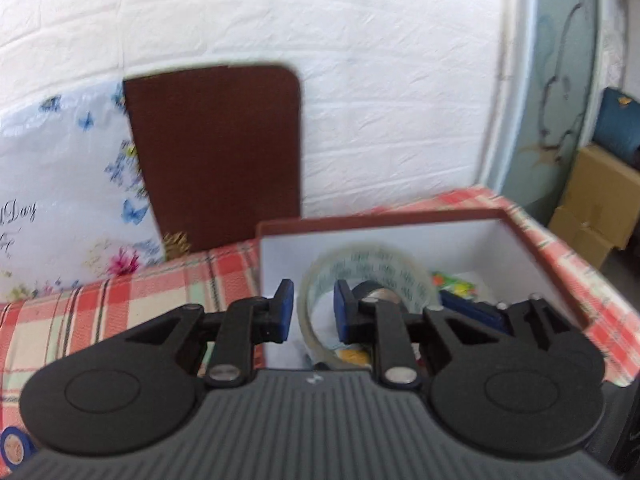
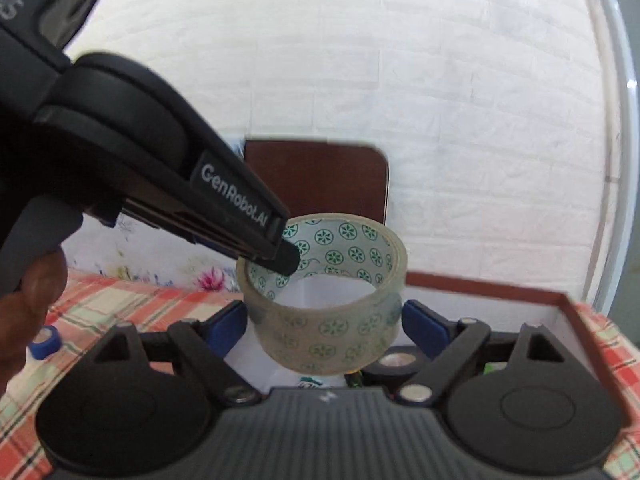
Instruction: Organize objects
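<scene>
A roll of clear tape (image 2: pixel 328 300) with green round marks hangs above the red-rimmed white box (image 2: pixel 560 304). My left gripper (image 1: pixel 314 312) is shut on the roll's wall (image 1: pixel 312 304), one pad inside the ring and one outside; in the right wrist view its black finger (image 2: pixel 280 256) reaches into the ring. My right gripper (image 2: pixel 324 324) is open, its blue pads on either side of the roll and apart from it. The box (image 1: pixel 532 236) holds a black tape roll (image 1: pixel 372 292), a blue item and small colourful pieces (image 1: pixel 456 282).
The box stands on a red plaid cloth (image 1: pixel 120 312). A brown board (image 1: pixel 216 152) and a butterfly-print bag (image 1: pixel 60 184) lean on the white wall behind. A small blue tape roll (image 2: pixel 46 342) lies on the cloth at left. Cardboard boxes (image 1: pixel 592 200) stand at far right.
</scene>
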The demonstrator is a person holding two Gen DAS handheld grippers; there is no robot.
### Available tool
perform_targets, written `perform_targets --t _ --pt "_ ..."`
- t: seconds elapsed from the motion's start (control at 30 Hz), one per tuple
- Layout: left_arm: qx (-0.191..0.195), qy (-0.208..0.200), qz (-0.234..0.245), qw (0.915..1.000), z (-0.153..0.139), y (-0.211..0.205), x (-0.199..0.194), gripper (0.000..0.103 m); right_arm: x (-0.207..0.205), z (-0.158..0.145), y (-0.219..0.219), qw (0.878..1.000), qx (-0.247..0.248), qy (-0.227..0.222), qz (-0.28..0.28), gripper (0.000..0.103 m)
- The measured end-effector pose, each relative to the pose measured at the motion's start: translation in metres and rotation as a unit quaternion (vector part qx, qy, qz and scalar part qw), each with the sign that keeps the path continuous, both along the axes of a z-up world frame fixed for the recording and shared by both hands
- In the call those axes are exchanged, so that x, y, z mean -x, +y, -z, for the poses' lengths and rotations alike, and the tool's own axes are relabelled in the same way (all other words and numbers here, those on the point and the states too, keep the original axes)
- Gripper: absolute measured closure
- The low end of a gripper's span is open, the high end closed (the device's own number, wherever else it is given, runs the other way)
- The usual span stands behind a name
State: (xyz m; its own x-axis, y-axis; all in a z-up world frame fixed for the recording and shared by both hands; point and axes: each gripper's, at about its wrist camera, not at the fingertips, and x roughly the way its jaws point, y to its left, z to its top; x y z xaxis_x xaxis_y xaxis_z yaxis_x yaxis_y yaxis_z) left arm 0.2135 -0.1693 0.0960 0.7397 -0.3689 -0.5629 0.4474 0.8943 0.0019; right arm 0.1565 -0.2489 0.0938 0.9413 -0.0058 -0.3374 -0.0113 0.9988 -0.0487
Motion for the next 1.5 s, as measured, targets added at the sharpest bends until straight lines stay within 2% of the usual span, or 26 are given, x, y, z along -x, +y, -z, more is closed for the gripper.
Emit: perform_targets --t 0.07,0.13,0.27,0.57,0.83,0.97,1.1,1.5 --pt "0.016 0.011 -0.005 0.9998 0.000 0.010 0.006 0.079 -0.005 0.008 -0.001 1.000 0.000 0.008 0.017 0.013" --pt "0.028 -0.004 -0.001 0.9996 -0.004 0.017 0.021 0.079 0.010 0.006 -0.008 0.999 -0.031 -0.010 0.009 0.013" --pt "0.034 -0.018 -0.003 0.9993 -0.008 0.028 0.044 0.078 0.034 0.006 -0.012 0.998 -0.042 -0.034 0.024 0.013" --pt "-0.002 -0.004 -0.009 1.0000 -0.004 0.039 0.089 0.074 0.102 -0.007 -0.025 0.992 -0.103 -0.046 0.062 0.013" --pt "-0.029 0.006 -0.019 0.9994 0.006 0.046 0.116 0.072 0.145 -0.018 -0.053 0.977 -0.187 -0.029 0.094 0.013" --pt "-0.040 0.008 -0.024 0.9989 0.010 0.050 0.127 0.070 0.153 -0.021 -0.055 0.976 -0.196 -0.022 0.094 0.013" --pt "-0.051 -0.003 -0.033 0.9981 0.012 0.054 0.137 0.052 0.156 -0.025 -0.052 0.976 -0.198 -0.019 0.090 0.014" --pt "-0.052 -0.006 -0.048 0.9975 0.014 0.062 0.150 0.040 0.171 -0.032 -0.040 0.978 -0.190 -0.021 0.086 0.014"
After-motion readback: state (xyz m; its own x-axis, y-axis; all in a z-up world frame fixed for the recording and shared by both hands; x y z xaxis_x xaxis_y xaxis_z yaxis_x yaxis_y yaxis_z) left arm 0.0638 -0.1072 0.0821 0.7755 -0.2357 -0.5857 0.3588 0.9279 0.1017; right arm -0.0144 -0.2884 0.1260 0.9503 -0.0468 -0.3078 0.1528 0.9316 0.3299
